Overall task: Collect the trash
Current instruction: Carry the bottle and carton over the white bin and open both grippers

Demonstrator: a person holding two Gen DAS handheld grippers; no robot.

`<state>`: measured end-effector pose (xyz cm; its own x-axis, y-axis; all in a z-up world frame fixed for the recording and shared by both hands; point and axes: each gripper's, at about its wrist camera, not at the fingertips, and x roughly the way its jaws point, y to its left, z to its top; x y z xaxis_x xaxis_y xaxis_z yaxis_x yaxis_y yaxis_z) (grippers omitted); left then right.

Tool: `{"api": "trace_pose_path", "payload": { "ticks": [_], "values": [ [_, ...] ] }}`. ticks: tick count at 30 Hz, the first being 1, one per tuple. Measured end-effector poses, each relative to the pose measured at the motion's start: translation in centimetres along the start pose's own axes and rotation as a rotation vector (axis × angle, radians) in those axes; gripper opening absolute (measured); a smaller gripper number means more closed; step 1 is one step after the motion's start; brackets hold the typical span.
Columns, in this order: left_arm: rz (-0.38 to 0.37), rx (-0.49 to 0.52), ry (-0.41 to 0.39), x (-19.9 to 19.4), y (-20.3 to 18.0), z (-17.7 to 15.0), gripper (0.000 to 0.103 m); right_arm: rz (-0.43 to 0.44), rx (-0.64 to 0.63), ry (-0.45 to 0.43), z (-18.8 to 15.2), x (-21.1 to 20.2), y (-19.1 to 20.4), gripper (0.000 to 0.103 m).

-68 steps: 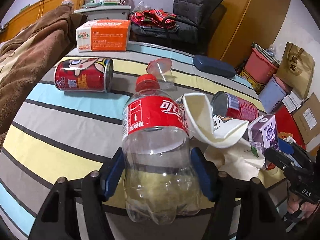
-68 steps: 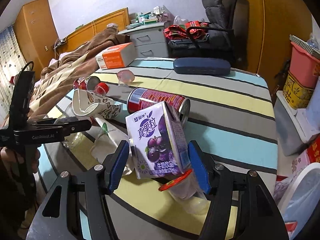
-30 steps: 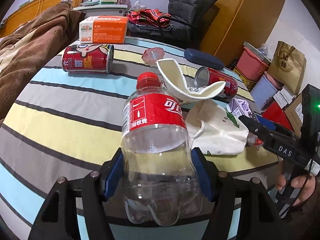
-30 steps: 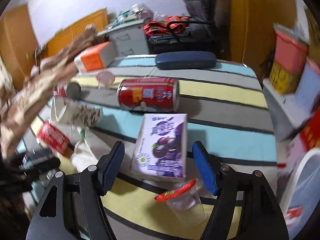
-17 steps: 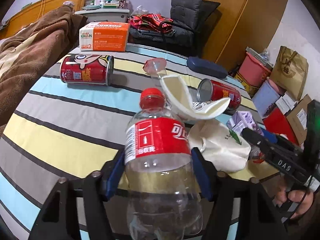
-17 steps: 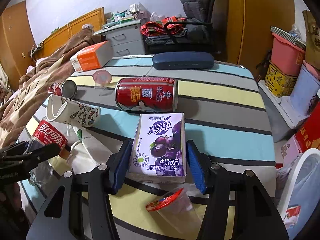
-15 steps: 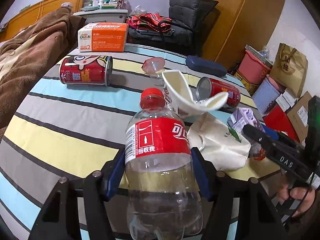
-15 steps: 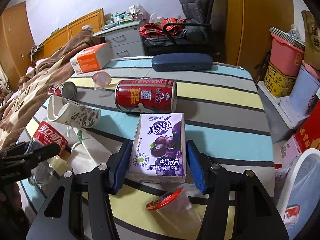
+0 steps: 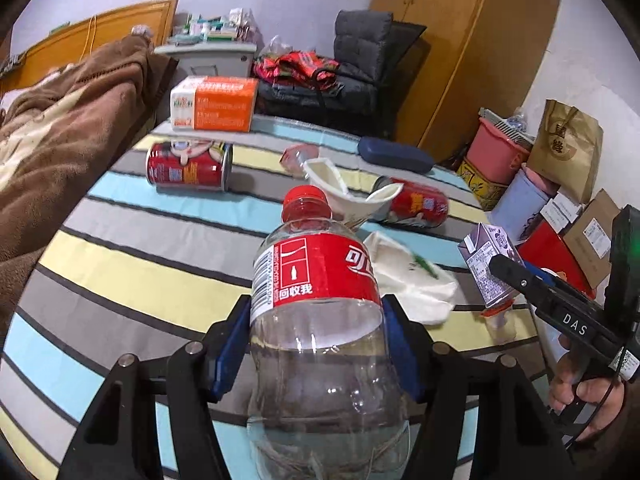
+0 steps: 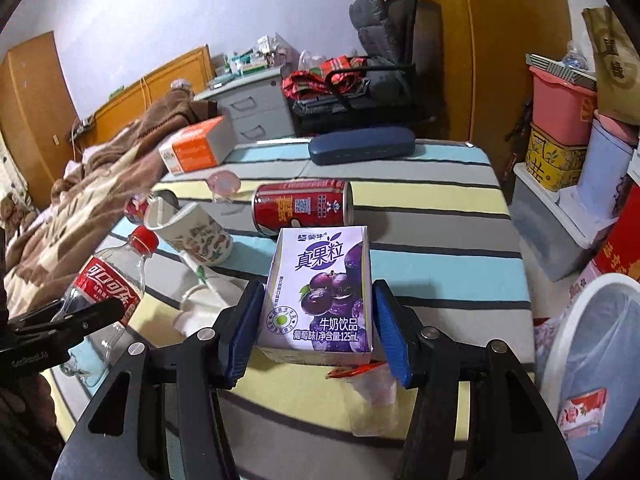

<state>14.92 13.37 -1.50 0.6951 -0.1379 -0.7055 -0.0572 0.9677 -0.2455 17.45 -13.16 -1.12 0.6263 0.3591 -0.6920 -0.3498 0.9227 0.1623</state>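
Lifting: both loads off the counter [image 10: 440, 184].
Left hand-held gripper [image 9: 316, 344]: pinching bottle [image 9: 320, 320].
Right hand-held gripper [image 10: 318, 328]: pinching carton [image 10: 320, 292].
Next: likely bin [image 10: 600, 344], right of it.

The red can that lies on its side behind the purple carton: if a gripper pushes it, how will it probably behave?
The red can lies on its side on the striped tablecloth, so a sideways push would probably make it roll. One end looks opened, so it is likely empty and light. Its smooth round wall may slip between the pads.
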Motion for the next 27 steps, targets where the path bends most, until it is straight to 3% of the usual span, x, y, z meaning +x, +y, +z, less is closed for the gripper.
{"api": "trace_pose_path", "payload": {
  "ticks": [15,27],
  "values": [
    [-0.113,0.103,-0.050,-3.4,-6.4,-0.4,0.066,0.016,0.092,-0.086,-1.3,-4.9,-1.9,0.056],
    [-0.212,0.223,-0.043,-3.1,-13.9,-1.1,0.066,-0.093,0.176,-0.143,-3.1,-8.7,-6.0,0.056]
  ]
}}
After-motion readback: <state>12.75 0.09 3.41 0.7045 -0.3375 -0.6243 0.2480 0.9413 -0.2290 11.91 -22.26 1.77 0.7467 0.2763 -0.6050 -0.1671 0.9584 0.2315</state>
